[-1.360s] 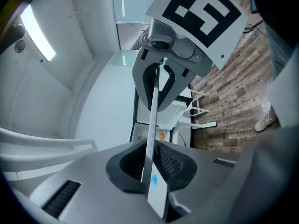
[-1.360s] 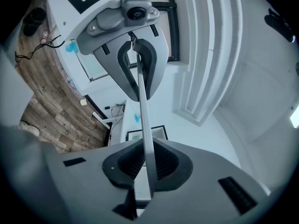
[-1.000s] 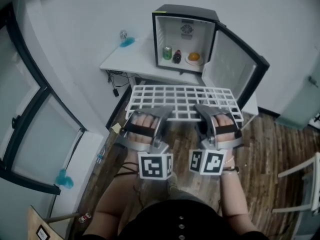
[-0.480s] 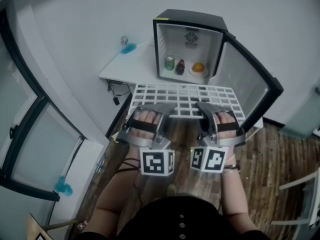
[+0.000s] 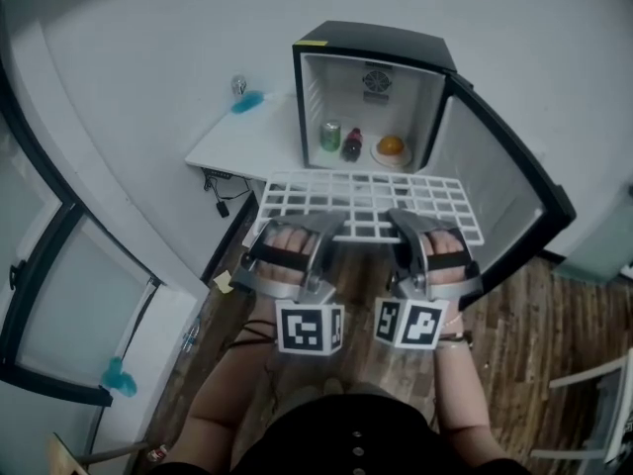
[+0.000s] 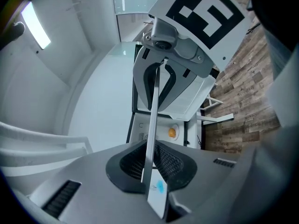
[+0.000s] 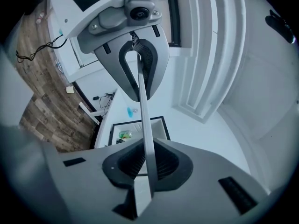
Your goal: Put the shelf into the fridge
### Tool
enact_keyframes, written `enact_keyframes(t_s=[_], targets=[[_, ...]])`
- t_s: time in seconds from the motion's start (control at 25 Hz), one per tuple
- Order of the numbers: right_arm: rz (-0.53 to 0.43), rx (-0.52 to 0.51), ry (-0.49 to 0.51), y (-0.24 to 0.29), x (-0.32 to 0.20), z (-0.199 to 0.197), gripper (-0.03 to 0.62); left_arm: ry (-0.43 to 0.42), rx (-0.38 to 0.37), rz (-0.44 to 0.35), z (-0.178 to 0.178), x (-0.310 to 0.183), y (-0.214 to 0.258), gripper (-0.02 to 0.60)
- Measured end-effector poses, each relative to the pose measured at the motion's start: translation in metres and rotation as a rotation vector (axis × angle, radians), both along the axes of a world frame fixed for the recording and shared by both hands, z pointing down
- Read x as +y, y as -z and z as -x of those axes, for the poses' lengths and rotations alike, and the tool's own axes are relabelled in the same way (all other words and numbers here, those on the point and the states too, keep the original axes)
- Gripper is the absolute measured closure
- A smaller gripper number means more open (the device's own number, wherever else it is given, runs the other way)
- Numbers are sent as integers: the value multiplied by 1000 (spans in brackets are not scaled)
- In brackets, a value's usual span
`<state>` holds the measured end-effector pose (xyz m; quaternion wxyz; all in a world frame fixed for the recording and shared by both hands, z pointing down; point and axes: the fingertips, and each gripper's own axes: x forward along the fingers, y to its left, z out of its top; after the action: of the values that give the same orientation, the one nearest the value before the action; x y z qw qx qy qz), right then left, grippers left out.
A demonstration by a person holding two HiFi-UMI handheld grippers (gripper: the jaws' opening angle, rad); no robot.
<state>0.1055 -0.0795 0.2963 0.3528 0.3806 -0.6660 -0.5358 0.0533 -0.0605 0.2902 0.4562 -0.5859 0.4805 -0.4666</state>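
A: State of the tools?

B: The left tool and the right tool are each clamped on the near edge of the white wire shelf.

A: Shelf position?

B: It is held level in the air, before the open fridge on the bench. A can, a bottle and an orange are noted inside.

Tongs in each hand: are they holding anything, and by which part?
Both the left tongs and the right tongs grip the white wire shelf by its near long edge, side by side.
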Motion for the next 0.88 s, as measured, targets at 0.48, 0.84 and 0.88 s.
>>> enact_keyframes(t_s=[0.48, 0.84, 0.88], targets=[[39, 5, -23, -12, -31, -6, 556, -26, -12, 35, -5, -32, -14, 541], [56, 1, -64, -22, -71, 5, 556, -68, -16, 52, 6, -74, -24, 541], [57, 0, -69, -22, -74, 7, 556, -72, -15, 53, 9, -77, -24, 541]])
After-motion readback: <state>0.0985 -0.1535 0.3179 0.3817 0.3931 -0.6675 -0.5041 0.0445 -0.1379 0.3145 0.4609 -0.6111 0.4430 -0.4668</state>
